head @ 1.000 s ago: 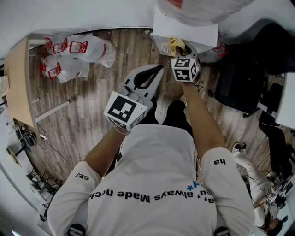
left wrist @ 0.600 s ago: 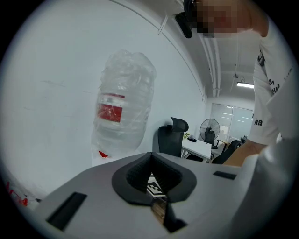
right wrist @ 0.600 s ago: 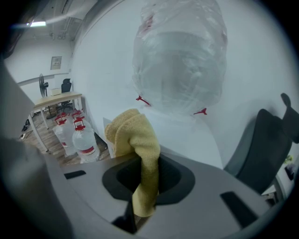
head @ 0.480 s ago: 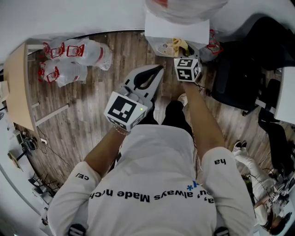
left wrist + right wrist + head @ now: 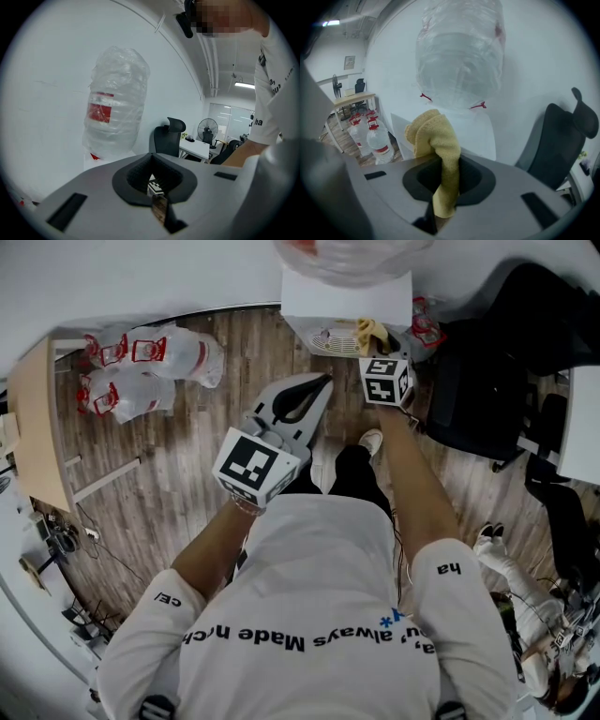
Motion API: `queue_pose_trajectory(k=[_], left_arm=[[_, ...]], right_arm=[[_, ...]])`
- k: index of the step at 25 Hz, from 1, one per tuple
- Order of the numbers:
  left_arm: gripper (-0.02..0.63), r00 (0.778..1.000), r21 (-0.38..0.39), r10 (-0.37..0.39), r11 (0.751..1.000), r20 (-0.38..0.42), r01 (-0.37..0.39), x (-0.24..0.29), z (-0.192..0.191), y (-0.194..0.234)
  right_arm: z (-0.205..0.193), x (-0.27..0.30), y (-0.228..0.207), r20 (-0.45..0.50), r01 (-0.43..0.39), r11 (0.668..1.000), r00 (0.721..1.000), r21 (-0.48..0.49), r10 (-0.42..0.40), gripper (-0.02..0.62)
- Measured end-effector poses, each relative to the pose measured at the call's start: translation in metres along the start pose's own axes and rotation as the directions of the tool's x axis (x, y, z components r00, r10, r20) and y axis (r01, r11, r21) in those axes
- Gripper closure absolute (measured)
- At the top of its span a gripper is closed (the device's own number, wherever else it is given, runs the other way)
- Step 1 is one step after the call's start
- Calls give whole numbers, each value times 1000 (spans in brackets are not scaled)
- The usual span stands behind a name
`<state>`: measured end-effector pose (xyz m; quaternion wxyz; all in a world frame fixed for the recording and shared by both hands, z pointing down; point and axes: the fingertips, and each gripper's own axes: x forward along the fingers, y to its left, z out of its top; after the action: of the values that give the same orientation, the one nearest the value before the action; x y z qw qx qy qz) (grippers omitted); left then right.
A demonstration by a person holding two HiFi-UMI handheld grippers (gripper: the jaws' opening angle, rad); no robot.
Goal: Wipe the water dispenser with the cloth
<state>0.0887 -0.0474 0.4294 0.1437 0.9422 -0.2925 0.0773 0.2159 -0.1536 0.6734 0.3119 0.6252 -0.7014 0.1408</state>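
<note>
The white water dispenser stands at the top of the head view, with a plastic-wrapped bottle upside down on it. My right gripper is shut on a yellow cloth, which it holds against the dispenser's front beside the drip grille. In the right gripper view the cloth bunches up out of the shut jaws, just before the dispenser's white body. My left gripper hangs lower and to the left, shut and holding nothing. In its own view the left gripper points past the bottle.
Several wrapped water bottles lie on the wooden floor at the left, near a light wooden table. A black office chair stands right of the dispenser. The left gripper view shows a desk and a fan further back.
The right gripper has shifted the cloth slightly rightward along the dispenser's front. The left gripper has stayed where it was.
</note>
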Motion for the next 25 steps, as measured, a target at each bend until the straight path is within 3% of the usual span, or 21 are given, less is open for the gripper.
queue_pose_trajectory(k=[25], left_arm=[[589, 999, 0, -36, 999, -10, 36, 31, 0, -25]], right_arm=[[-38, -2, -70, -63, 63, 997, 996, 34, -61, 535]])
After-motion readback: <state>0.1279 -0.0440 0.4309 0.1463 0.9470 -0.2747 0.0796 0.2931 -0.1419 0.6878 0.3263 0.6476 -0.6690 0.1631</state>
